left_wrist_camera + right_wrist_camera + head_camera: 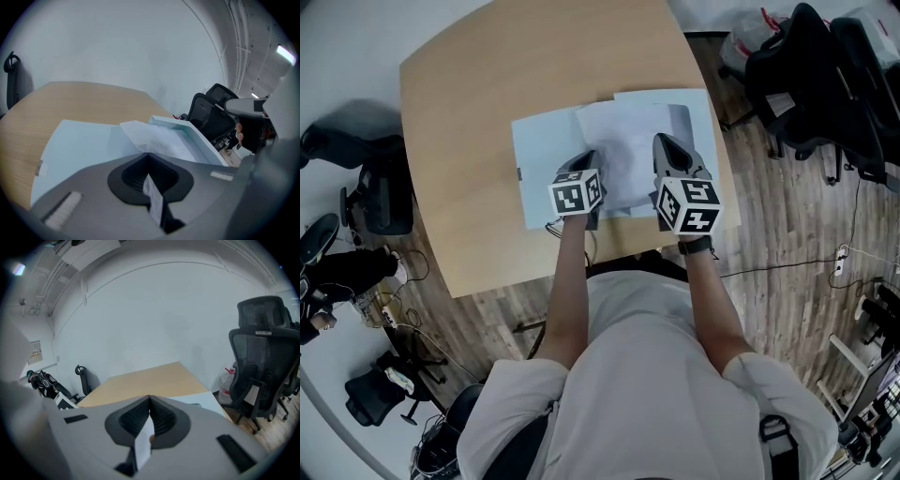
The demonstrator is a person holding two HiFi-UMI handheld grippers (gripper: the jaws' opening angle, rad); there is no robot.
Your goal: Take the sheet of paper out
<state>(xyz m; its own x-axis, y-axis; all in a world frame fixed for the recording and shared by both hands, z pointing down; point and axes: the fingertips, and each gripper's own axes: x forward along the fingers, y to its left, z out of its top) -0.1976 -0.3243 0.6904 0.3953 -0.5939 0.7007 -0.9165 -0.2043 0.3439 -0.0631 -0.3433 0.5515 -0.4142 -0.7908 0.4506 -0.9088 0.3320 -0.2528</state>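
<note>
A thin white sheet of paper lies crumpled over an open light-blue folder on the wooden table. My left gripper is shut on the sheet's near left edge. In the left gripper view the sheet runs out from the closed jaws over the folder, and a strip of it shows behind them. My right gripper is shut on the sheet's near right edge. A white strip of paper shows between that gripper's closed jaws in the right gripper view.
The folder's raised right side stands next to the sheet. Black office chairs stand off the table's right side, with another chair on the left. Cables lie on the wooden floor.
</note>
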